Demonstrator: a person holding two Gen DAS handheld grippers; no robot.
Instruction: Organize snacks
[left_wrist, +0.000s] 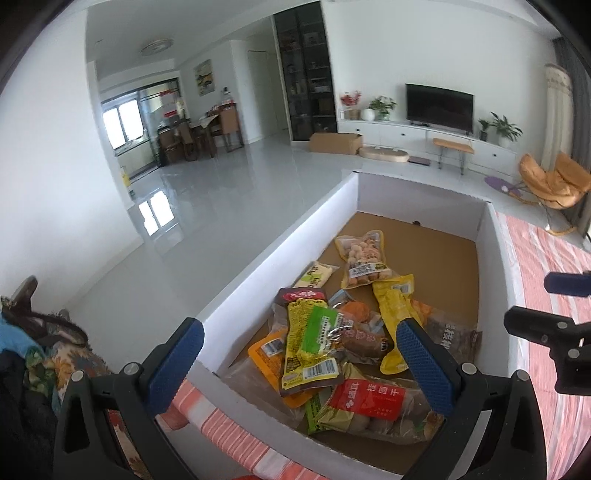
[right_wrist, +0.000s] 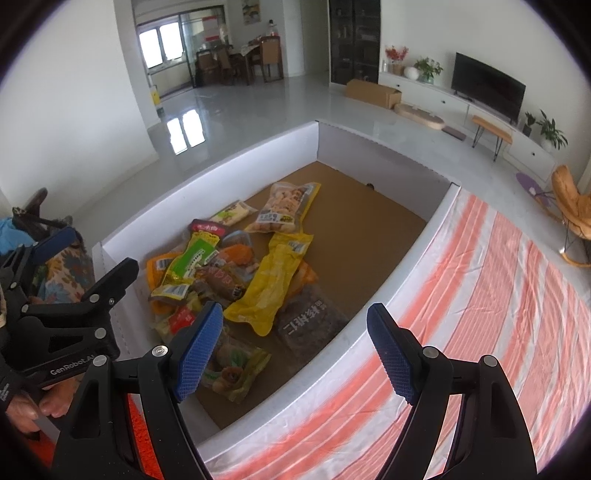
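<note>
both claws gape above snack box (left_wrist: 236, 295)

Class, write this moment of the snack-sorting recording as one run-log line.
left gripper: open, above pile | right gripper: open, empty | snack packets: heaped in white box | striped cloth: bare beside box

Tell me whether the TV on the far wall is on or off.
Off, as far as the pictures show: the TV has a uniformly dark screen in both views, with no picture on it.
</note>
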